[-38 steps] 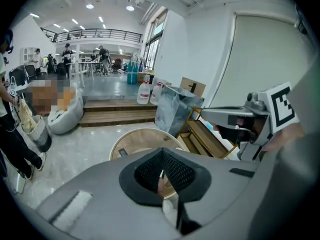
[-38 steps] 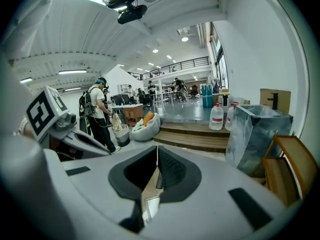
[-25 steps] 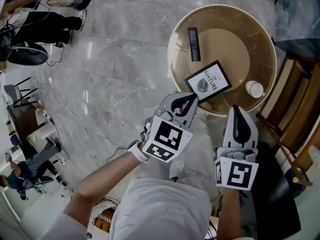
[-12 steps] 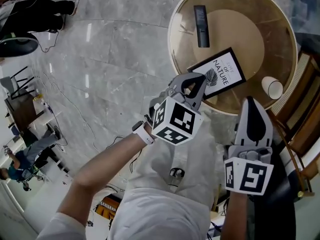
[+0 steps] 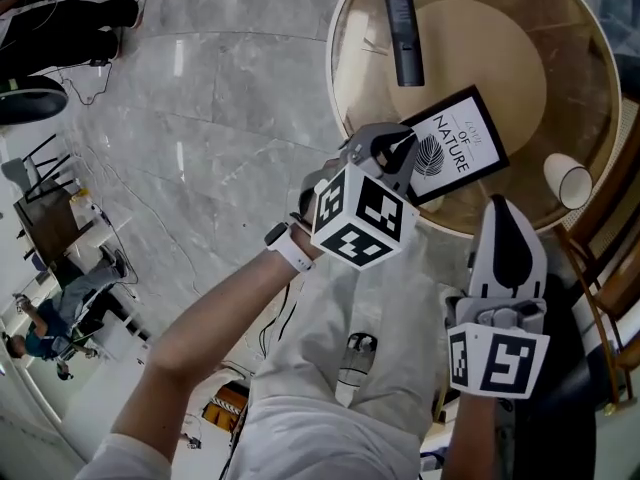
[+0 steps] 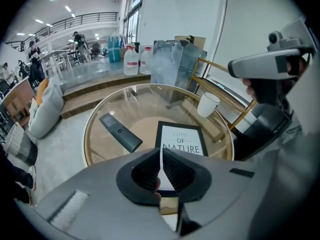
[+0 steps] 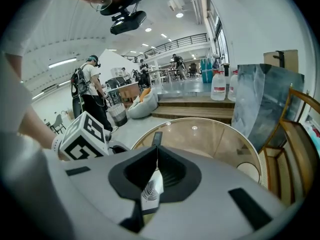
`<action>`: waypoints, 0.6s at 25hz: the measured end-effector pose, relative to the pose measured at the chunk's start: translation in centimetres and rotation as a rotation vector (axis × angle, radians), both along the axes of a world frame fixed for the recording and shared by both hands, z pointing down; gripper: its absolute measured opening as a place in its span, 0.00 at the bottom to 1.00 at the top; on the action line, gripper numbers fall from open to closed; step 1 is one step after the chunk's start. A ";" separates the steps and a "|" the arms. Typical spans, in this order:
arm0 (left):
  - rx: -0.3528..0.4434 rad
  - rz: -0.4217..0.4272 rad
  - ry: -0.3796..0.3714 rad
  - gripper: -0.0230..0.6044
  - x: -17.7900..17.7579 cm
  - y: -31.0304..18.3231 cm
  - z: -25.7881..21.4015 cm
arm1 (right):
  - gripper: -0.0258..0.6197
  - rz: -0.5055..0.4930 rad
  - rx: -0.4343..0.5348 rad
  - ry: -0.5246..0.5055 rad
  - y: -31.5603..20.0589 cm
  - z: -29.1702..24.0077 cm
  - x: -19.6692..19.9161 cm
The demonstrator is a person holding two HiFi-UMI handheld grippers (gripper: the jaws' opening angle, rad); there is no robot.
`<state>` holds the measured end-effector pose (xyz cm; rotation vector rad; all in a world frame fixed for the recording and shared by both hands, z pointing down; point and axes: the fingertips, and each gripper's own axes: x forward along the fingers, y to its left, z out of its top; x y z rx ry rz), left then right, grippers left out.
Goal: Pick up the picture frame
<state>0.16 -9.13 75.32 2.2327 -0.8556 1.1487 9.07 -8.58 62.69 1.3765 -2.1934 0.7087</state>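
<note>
In the head view, the picture frame (image 5: pixel 460 143) lay flat on the round glass worktop (image 5: pixel 565 63), near its edge on the person's side, with the print "OF NATURE" and a leaf showing. A dark remote (image 5: pixel 404 36) lay farther in, apart from the frame, and a paper cup (image 5: pixel 567 180) stood near the rim to the right. The left gripper (image 5: pixel 392 148) reached over the worktop's edge, its tip above the frame's near left corner. The right gripper (image 5: pixel 504 206) hung lower, just short of the worktop's rim, pointing toward it.

In the left gripper view, the fingers (image 6: pixel 172 169) were pressed together at their tips with only a thin slit behind them and nothing held between. Past them lay the frame (image 6: pixel 182 140), with the remote (image 6: pixel 120 132) to its left and the cup (image 6: pixel 207 104) beyond it to the right. The right gripper showed at the right side of this view.

In the right gripper view, the fingers (image 7: pixel 167 169) likewise met at the tips, gripping nothing. Through the slit the frame's leaf print (image 7: pixel 150 191) showed, and the remote (image 7: pixel 156 138) lay farther off on the glass. The left gripper's marker cube (image 7: pixel 85 136) stood at the left.
</note>
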 end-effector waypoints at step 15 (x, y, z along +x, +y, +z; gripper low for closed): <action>-0.107 0.098 -0.075 0.25 -1.0 0.8 6.9 | 0.05 0.063 -0.027 -0.020 -0.8 3.9 1.1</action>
